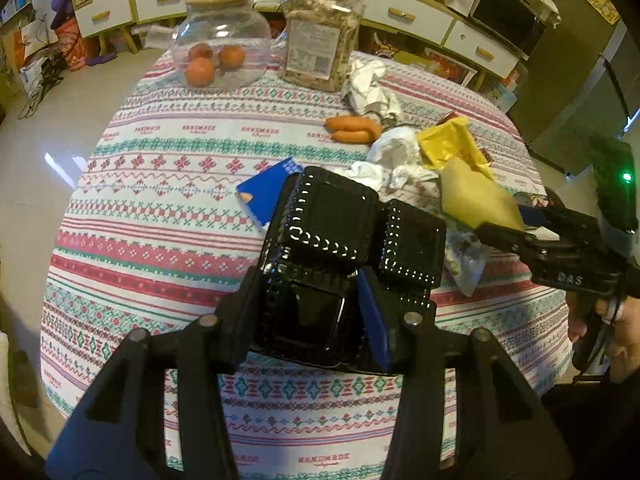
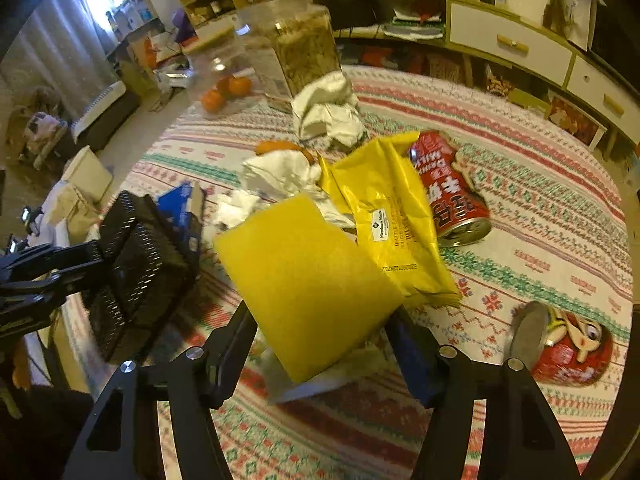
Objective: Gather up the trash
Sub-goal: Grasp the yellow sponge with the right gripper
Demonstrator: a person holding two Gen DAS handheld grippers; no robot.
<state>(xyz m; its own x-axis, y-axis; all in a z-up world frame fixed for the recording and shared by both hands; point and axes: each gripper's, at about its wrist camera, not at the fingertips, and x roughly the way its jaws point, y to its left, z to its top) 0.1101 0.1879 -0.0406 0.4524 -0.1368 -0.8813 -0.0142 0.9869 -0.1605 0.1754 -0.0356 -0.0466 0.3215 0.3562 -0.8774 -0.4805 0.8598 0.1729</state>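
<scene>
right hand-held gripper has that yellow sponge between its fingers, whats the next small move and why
Probably carry the yellow sponge left and release it over the black tray that the left hand-held gripper holds. The sponge sits between the right hand-held gripper's fingers, off the table, and the tray waits just beside it.

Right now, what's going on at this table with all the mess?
A person is clearing trash off a patterned tablecloth with two handheld grippers. The left gripper is clamped on a black plastic compartment tray. The right gripper has a yellow sponge between its fingers. A yellow snack bag, crumpled tissues and two red cans lie uncollected.
</scene>
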